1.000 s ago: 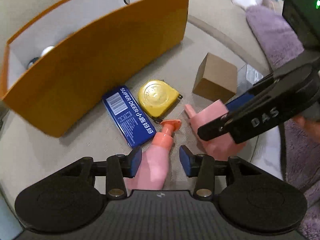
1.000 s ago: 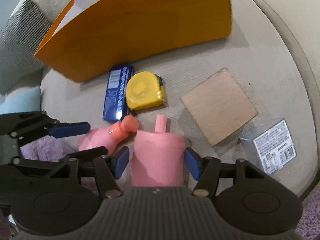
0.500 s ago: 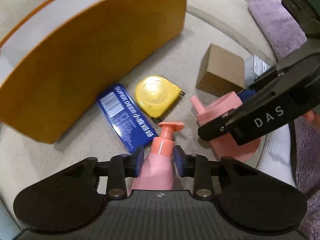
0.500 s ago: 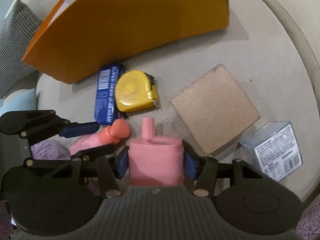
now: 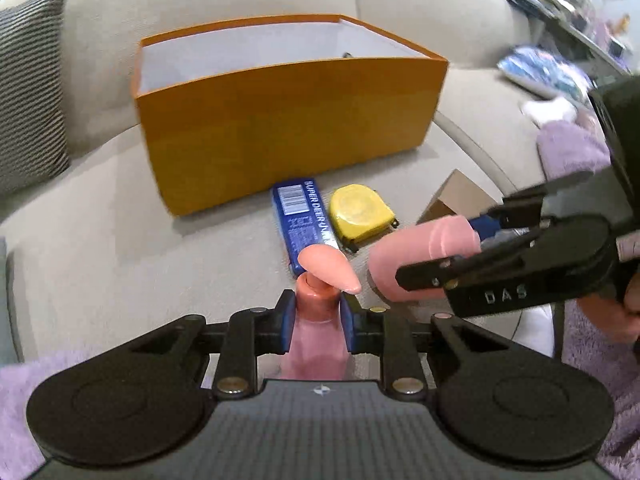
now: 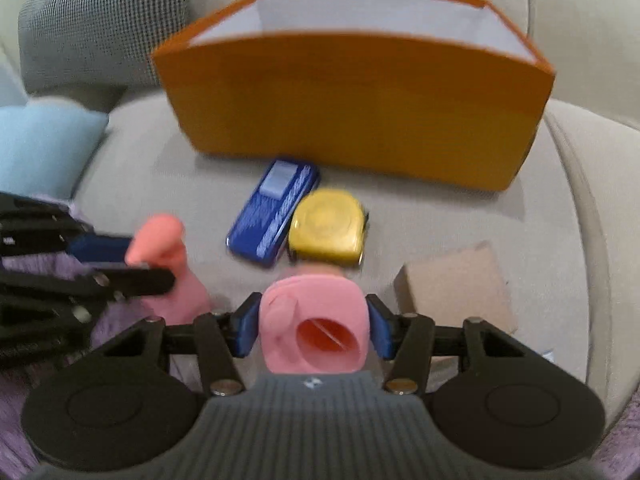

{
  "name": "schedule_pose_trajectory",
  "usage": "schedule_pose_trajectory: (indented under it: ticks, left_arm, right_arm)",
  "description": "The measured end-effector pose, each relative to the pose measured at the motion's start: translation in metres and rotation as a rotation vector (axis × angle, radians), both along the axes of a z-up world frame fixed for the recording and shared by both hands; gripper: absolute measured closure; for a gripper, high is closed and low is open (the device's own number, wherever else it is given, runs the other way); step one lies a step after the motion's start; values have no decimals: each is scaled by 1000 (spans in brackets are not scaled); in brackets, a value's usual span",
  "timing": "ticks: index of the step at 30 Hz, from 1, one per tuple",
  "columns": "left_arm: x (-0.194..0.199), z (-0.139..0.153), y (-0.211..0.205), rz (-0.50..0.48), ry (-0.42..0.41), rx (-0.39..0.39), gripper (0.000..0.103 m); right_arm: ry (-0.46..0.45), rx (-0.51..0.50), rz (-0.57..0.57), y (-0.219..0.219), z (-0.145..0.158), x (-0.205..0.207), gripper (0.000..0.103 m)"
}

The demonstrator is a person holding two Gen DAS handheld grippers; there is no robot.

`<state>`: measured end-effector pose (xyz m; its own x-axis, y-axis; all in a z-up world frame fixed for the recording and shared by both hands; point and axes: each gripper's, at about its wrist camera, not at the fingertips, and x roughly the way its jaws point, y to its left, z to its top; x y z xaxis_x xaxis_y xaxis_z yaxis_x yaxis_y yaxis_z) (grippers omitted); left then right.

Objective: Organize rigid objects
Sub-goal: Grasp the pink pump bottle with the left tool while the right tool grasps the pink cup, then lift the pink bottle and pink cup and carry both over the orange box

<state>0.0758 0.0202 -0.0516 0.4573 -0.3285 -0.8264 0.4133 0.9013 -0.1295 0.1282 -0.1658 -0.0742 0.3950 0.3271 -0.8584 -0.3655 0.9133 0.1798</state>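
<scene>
My left gripper (image 5: 316, 328) is shut on a pink pump bottle (image 5: 318, 344), held upright above the sofa seat, its orange pump head (image 5: 326, 268) pointing right. My right gripper (image 6: 312, 330) is shut on a squat pink bottle (image 6: 314, 316), lifted and tipped forward; the bottle also shows in the left wrist view (image 5: 420, 258). An open orange box (image 5: 288, 112) stands behind, white inside. The box also shows in the right wrist view (image 6: 352, 112). A blue packet (image 5: 306, 222) and a yellow tape measure (image 5: 360, 214) lie in front of it.
A brown cardboard box (image 6: 456, 284) sits on the seat to the right. A checked cushion (image 6: 104, 20) and a light blue pillow (image 6: 44, 144) lie at the left. Purple fabric (image 5: 572, 152) is at the right edge.
Both grippers have closed on their pink bottles and lifted them off the seat. The views have tilted up and back, so the orange box's open top now shows.
</scene>
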Motion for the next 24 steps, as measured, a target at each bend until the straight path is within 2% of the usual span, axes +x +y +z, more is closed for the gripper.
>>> schedule_pose_trajectory:
  ticks: [5, 10, 16, 18, 20, 24]
  left_arm:
    - [-7, 1, -3, 86, 2, 97, 77]
    - [-11, -5, 11, 163, 48, -12, 72]
    - [-8, -5, 7, 186, 28, -27, 62]
    - [-7, -6, 4, 181, 24, -27, 63]
    - [-7, -8, 1, 174, 21, -10, 71]
    - [-10, -8, 1, 168, 6, -17, 73]
  right_arm:
    - [-31, -17, 16, 0, 1, -4, 46]
    - [-65, -23, 26, 4, 1, -7, 47]
    - [-87, -49, 78, 14, 0, -12, 47]
    - [-101, -54, 87, 15, 0, -13, 47]
    - [-107, -53, 90, 14, 0, -14, 47]
    - [-116, -42, 88, 11, 1, -15, 47]
